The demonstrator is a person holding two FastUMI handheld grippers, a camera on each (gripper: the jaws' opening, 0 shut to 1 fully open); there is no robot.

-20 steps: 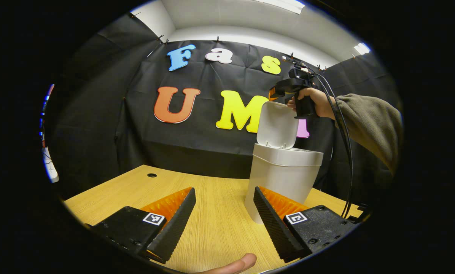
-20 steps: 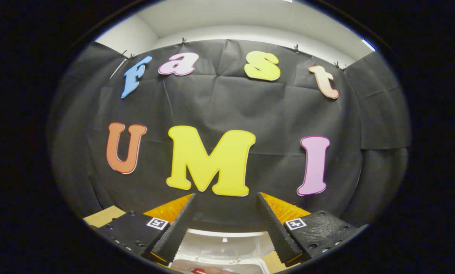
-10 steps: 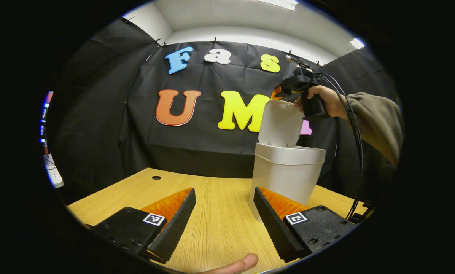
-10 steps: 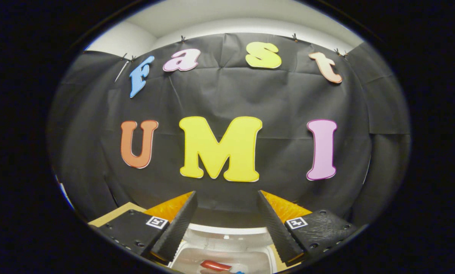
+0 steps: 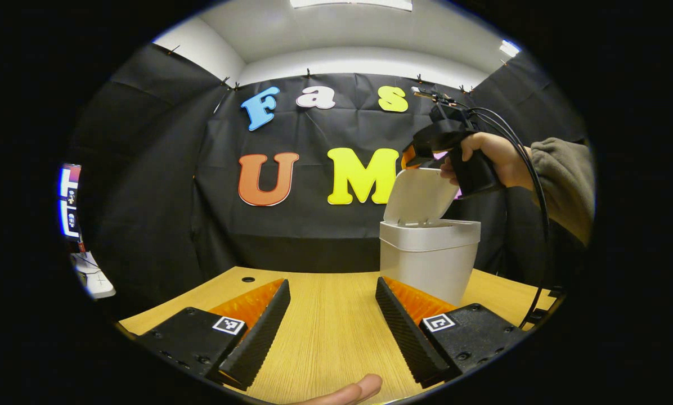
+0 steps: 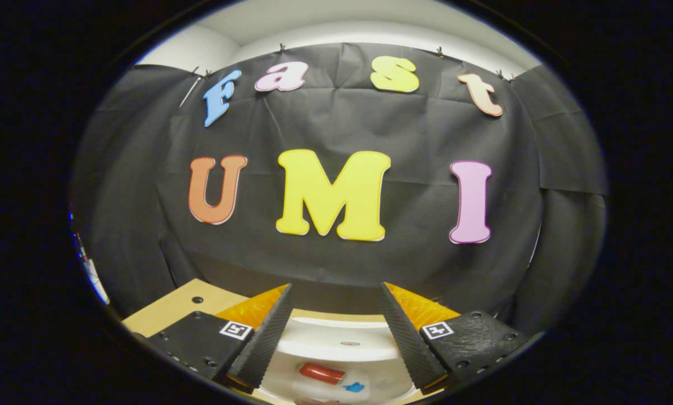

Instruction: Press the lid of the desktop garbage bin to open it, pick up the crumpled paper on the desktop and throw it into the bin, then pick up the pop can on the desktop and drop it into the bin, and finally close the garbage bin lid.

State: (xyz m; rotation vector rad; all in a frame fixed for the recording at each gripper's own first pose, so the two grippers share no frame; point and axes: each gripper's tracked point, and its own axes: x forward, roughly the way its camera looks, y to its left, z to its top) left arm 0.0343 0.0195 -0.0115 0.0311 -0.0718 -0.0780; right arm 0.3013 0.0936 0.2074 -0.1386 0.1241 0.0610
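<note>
Since the earlier frame the bin lid (image 5: 421, 195) has tilted further forward over the white garbage bin (image 5: 428, 260) on the wooden desk (image 5: 325, 326). The right gripper (image 5: 412, 159) sits at the lid's top edge, fingers apart, a red pop can (image 6: 321, 373) visible below it inside the bin. The left gripper (image 5: 332, 288) hovers over the desk, fingers apart and empty.

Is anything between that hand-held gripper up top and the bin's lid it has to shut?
Nothing visible: the right hand-held gripper sits just behind the raised lid, jaws open and empty, above the bin.
</note>
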